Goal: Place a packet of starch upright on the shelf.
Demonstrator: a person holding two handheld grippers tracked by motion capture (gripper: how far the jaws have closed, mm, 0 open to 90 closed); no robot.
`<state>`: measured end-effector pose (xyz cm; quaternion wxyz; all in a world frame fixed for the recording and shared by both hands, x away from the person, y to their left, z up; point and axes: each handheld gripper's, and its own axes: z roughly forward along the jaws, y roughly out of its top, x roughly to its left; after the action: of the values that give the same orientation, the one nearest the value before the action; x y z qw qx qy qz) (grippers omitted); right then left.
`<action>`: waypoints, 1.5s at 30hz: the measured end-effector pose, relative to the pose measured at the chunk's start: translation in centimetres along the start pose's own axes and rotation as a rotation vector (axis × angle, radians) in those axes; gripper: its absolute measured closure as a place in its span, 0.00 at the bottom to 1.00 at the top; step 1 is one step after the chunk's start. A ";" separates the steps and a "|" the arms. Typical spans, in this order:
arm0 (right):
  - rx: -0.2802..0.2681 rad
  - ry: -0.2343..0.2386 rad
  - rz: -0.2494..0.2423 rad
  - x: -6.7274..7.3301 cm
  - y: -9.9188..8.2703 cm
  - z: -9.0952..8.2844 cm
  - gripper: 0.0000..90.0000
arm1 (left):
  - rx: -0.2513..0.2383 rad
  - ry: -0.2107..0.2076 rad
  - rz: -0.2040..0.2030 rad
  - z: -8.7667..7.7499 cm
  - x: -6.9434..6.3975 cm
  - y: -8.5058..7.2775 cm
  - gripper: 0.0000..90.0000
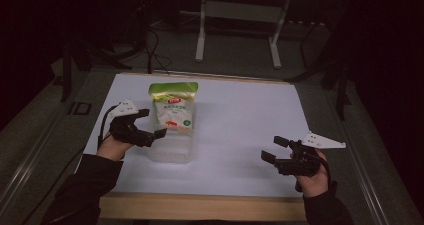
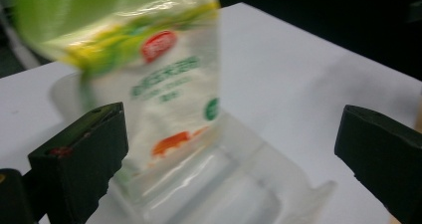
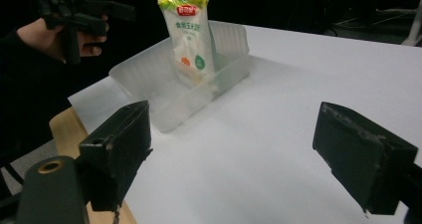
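a clear plastic bin (image 1: pixel 170 147) is sitting on the white table surface (image 1: pixel 240 115), left of centre in the high view, and a green-topped white pouch (image 1: pixel 172 107) is standing upright inside it, leaning against the far end wall. the left gripper (image 1: pixel 152 124) is hovering just beside the bin's left side, its jaws spread wide and gripping nothing; one jaw tip is reaching over the bin's near-left rim, though whether it is touching the plastic cannot be told. in the left gripper view the pouch (image 2: pixel 164 79) and the bin (image 2: pixel 224 184) are lying between and just beyond the two open jaws, the pouch blurred and close. the right gripper (image 1: pixel 275 149) is resting well apart from the bin, out on the bare right part of the table, its jaws also spread and empty, pointing left toward the bin. in the right gripper view the bin (image 3: pixel 174 82) and the pouch (image 3: pixel 191 32) are showing farther off between the open jaws, with the left gripper (image 3: pixel 119 12) and the person's hand (image 3: pixel 54 35) holding it up beside the bin's far side.
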<state>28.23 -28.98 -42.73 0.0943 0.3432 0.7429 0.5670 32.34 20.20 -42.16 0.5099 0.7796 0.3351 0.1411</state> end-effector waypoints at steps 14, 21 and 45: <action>0.002 0.010 -0.014 0.2 -0.1 0.1 0.17 | -0.026 -0.105 0.049 0.2 -5.0 0.1 0.01; 0.001 -0.002 -0.043 0.3 -0.2 0.2 0.17 | -0.049 -0.164 0.071 0.9 -7.3 0.0 0.01; 0.089 -0.009 -0.111 0.7 -1.9 1.4 0.15 | -0.010 -0.323 0.152 4.9 -13.0 -1.2 0.01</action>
<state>27.64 -27.73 -44.78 0.1138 0.3078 0.7847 0.5259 25.07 8.43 -43.74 0.5489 0.8127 0.1881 0.0539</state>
